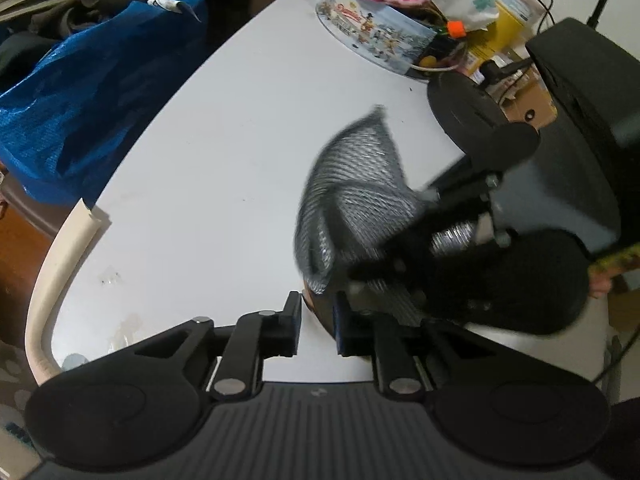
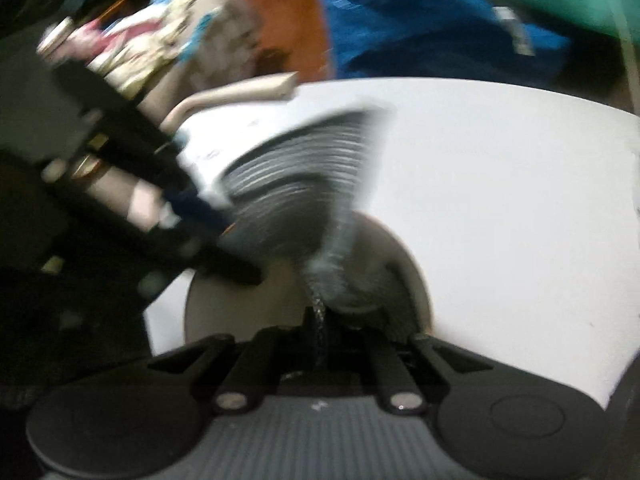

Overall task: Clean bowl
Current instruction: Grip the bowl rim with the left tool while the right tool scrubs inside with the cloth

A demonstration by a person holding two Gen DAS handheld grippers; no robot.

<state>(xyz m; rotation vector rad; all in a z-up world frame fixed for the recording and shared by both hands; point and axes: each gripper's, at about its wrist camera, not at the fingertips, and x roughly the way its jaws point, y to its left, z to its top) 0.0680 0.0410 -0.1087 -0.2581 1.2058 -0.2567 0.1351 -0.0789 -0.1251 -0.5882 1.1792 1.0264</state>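
White counter (image 1: 208,184) lies bare leftward to its curved edge. Left claw (image 1: 318,326) grips the bowl (image 2: 400,264) rim; right claw (image 2: 320,332), closed on the cloth (image 1: 360,184), hangs over the bowl.

Dim indoor light; right view motion-blurred (fisheye-warped edges).

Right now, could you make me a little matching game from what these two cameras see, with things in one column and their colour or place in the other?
Things:
1. cloth
2. bag
3. tin
4. bowl

Descriptions:
A. blue, beside the table's edge
B. grey and ribbed, held in the right gripper
C. round, with a printed picture band, at the table's far end
D. pale, on the white table under the cloth

Pairs: 1-B, 2-A, 3-C, 4-D
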